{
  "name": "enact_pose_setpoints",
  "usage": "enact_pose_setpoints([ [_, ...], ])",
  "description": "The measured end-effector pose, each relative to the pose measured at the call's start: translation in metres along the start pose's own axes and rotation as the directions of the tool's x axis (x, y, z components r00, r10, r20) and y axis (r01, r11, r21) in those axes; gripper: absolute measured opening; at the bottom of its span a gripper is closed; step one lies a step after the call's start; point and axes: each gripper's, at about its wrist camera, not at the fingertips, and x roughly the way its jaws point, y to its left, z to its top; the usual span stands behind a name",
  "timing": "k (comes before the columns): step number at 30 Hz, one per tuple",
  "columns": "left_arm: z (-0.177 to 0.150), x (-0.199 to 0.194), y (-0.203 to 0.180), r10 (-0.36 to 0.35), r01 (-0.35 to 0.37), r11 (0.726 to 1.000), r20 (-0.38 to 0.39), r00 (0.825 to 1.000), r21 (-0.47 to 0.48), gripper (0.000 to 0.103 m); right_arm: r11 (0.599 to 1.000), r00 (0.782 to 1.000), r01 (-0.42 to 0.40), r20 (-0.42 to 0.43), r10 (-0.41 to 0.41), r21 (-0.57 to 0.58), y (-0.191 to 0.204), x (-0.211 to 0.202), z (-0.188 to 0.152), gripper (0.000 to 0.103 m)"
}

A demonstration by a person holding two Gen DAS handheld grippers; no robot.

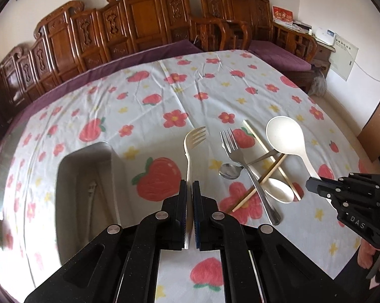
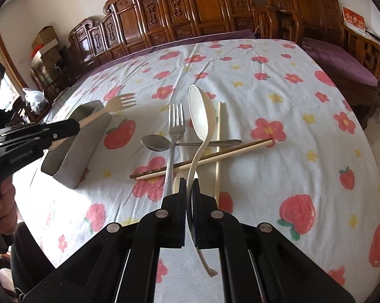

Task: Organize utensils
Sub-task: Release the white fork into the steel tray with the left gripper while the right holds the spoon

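You have the left tool (image 1: pixel 189 189) clamped on the cream fork (image 1: pixel 193 142) and the right tool (image 2: pixel 189 188) on the cream ladle (image 2: pixel 201 116), both lifted above the bench (image 2: pixel 303 131); next, drop each into the metal holder (image 2: pixel 71 151).

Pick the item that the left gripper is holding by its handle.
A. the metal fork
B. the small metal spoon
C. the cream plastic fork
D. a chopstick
C: the left gripper is shut on the handle of the cream plastic fork, whose tines stick out ahead of it, near the metal container.
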Motion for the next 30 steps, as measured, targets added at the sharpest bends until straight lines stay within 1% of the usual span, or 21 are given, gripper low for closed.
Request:
enact_pose_setpoints([
  [6, -0.007, -0.022, 0.011, 0.011, -0.01, 1.0, 0.019, 1.0, -0.024, 0.004, 1.0, 1.0, -0.014, 0.011, 0.014, -0.017, 0.008, -0.006, 0.002, 0.005],
  [14, -0.022, -0.042, 0.025, 0.046, -0.045, 0.998, 0.028, 0.999, -0.052, 0.004, 0.998, 0.999, -0.033, 0.029, 0.035, -0.053, 0.025, -0.016, 0.005, 0.005],
  [18, -0.027, -0.052, 0.034, 0.048, -0.045, 0.997, 0.044, 0.998, -0.065, 0.004, 0.997, 0.998, -0.043, 0.031, 0.045, -0.068, 0.034, -0.018, 0.004, 0.005],
  [24, -0.036, -0.056, 0.055, 0.047, -0.041, 0.994, 0.06, 0.997, -0.1, 0.004, 0.993, 0.999, -0.046, 0.013, 0.047, -0.109, 0.048, -0.013, -0.003, 0.005],
  [30, -0.05, -0.051, 0.08, 0.053, -0.043, 0.989, 0.068, 0.996, -0.143, 0.004, 0.99, 0.998, -0.068, -0.003, 0.068, -0.126, 0.065, -0.007, -0.006, 0.005],
])
